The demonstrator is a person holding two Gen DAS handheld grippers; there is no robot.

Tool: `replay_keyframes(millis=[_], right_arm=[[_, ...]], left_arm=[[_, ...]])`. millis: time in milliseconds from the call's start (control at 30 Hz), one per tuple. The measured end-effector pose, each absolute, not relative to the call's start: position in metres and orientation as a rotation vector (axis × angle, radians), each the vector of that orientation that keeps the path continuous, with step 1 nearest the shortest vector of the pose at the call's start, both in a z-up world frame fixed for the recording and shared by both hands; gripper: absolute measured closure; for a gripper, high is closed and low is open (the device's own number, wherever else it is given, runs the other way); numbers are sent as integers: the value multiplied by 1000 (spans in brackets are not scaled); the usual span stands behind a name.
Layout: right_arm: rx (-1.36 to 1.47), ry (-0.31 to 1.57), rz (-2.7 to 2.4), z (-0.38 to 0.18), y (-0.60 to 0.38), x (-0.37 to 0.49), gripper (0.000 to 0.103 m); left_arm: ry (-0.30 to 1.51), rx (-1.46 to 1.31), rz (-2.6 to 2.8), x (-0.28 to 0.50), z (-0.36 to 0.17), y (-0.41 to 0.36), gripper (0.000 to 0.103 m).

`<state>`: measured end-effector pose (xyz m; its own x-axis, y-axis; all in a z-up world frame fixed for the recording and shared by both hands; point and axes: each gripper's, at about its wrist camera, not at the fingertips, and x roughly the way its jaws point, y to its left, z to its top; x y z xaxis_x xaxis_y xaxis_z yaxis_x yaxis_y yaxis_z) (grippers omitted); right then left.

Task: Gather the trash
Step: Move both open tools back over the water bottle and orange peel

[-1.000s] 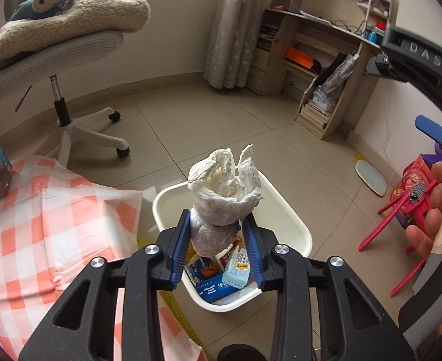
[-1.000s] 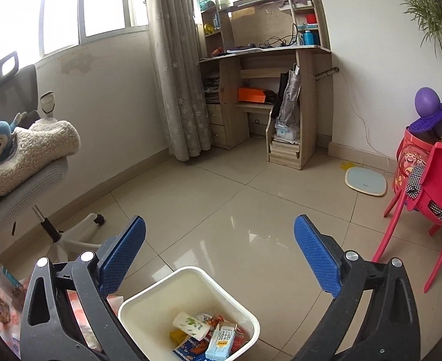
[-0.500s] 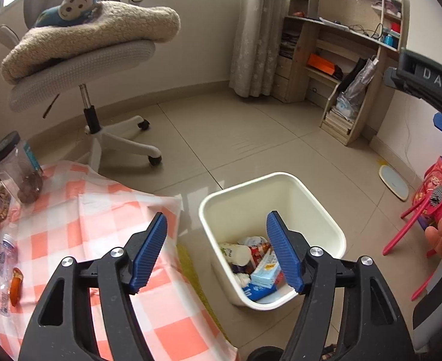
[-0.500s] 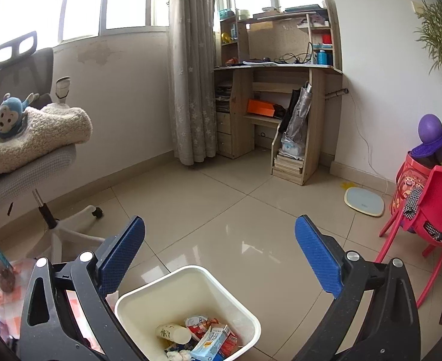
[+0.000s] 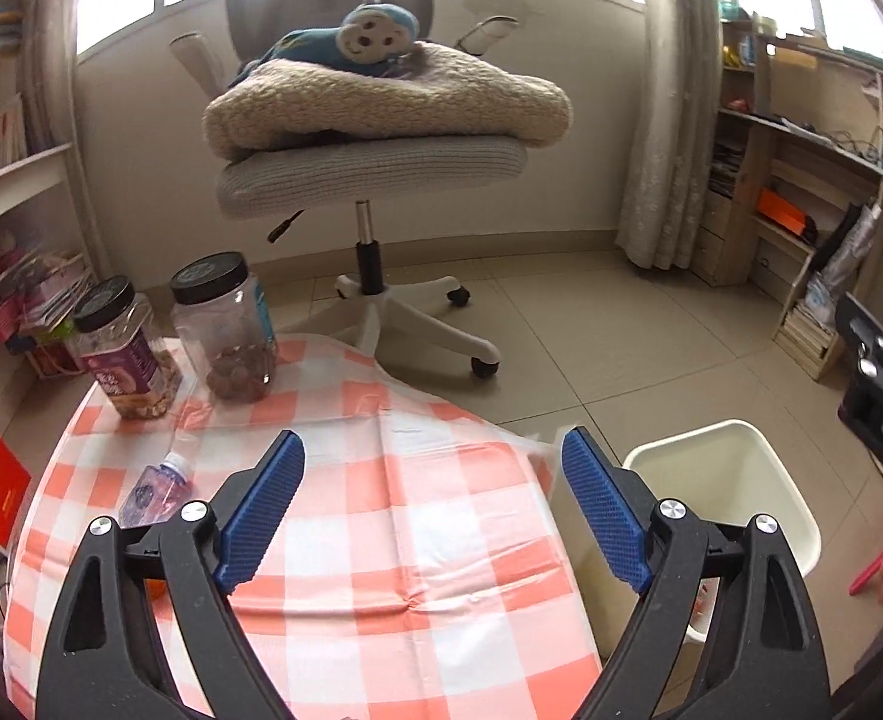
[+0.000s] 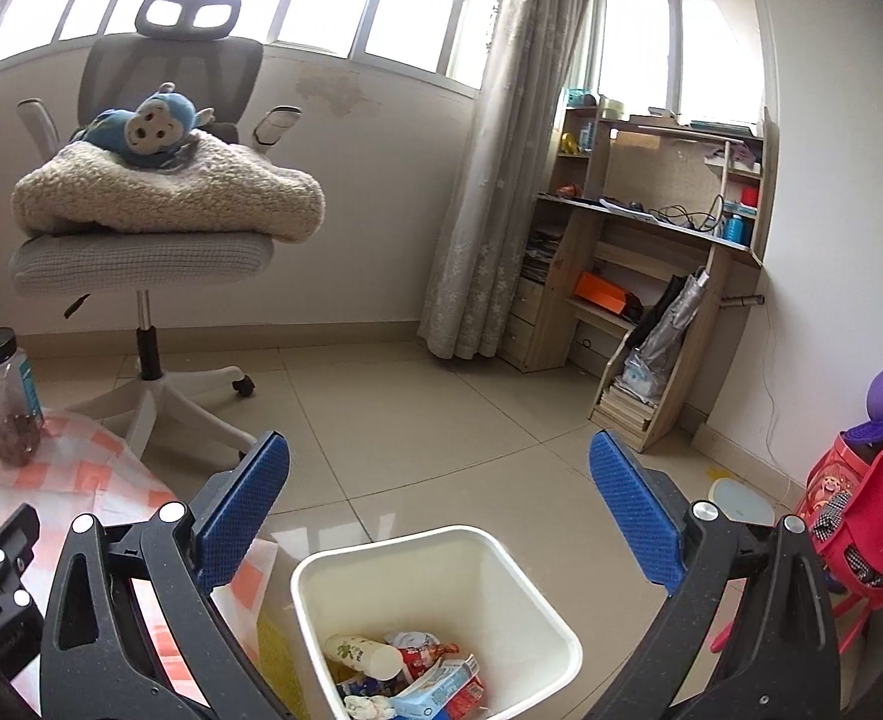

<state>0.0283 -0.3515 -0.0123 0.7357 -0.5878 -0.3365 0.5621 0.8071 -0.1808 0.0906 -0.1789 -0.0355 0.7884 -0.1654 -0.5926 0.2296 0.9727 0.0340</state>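
Left wrist view: my left gripper hangs with jaws spread and empty over the checkered tablecloth, where a small plastic bottle lies beside two jars; the white bin stands just off the table's edge.

Right wrist view: my right gripper, jaws spread and empty, hovers above the bin, which holds the trash: cartons, wrappers, a crumpled tissue.

Your left gripper's finger hides the white bin's contents. Beside that bin, the bottle is half hidden, its label unreadable.
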Motion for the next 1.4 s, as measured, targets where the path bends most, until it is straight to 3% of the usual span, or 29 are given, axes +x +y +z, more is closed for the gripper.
replay_keyframes(millis=[400,833,1000,1067,1100,1133,1400], right_arm=[[-81,522,-512,-32,-283,70,7],[-58,661,-363,-65,-208,118,7],[-78,751,-298,-84,-182,140,7],[-67,805,-253,-94,-172,150,7],[-56,827,-235,-99,-167,154,7],[-45,849,-213,-105,-161,157,7],[136,1067,32,-149,-104,174,7]], left_arm=[[713,164,-98,109,-60,-115,12],[1111,198,91,203,-133,10,12],[1346,130,24,232,-166,44,12],[1395,59,-19,232,-175,60,18],[1420,13,-43,231,-180,70,30],[1438,-48,-74,229,-182,80,33],[1369,-216,-60,197,-161,154,39]])
